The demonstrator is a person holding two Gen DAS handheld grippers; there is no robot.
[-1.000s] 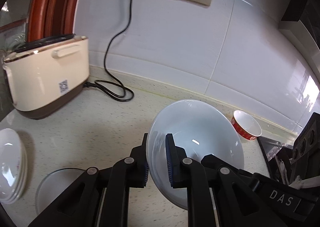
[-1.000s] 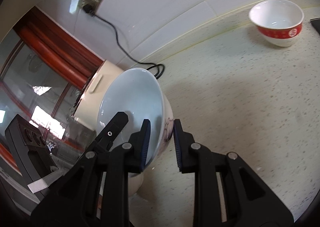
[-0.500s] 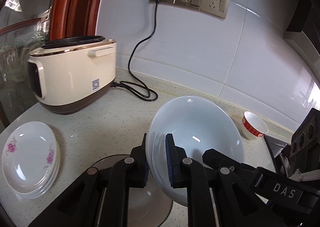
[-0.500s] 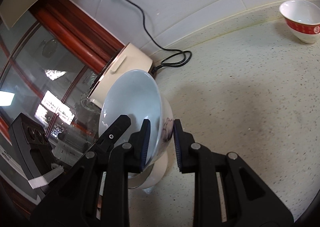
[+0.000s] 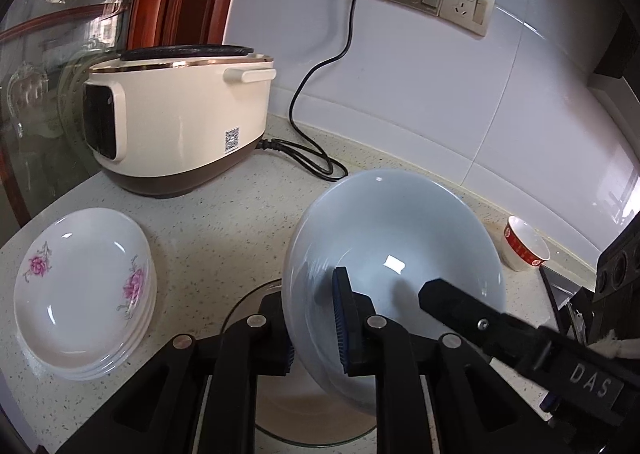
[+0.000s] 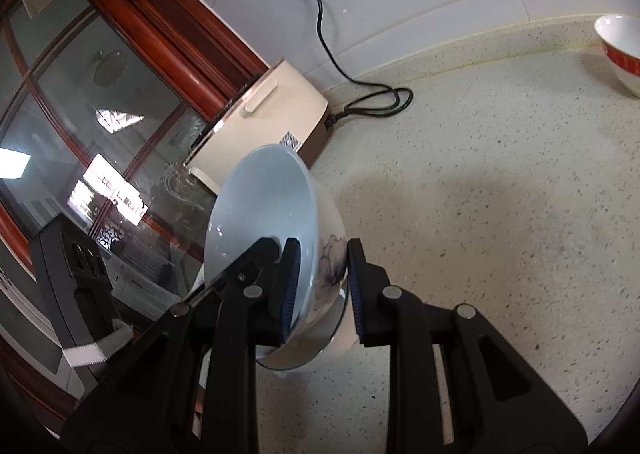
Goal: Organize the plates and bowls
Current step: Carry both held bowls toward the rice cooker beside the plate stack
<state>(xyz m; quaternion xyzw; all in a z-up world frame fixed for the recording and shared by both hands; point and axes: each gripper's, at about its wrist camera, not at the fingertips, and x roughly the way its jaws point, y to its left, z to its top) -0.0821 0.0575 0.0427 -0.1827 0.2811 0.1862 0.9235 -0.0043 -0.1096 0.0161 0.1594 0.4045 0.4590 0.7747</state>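
"DAS" label on right gripper point(image 5: 592, 386); both grippers pinch bowl point(image 5: 400, 238) rim.

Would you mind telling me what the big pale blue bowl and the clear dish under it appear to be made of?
The big pale blue bowl looks like glazed ceramic or porcelain: opaque, glossy, with sharp window highlights and a painted flower outside. The clear dish beneath looks like glass, since the speckled countertop shows through it, though clear plastic cannot be ruled out.

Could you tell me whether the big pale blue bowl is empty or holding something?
Empty: the pale blue bowl shows only bare glazed interior with a light reflection.
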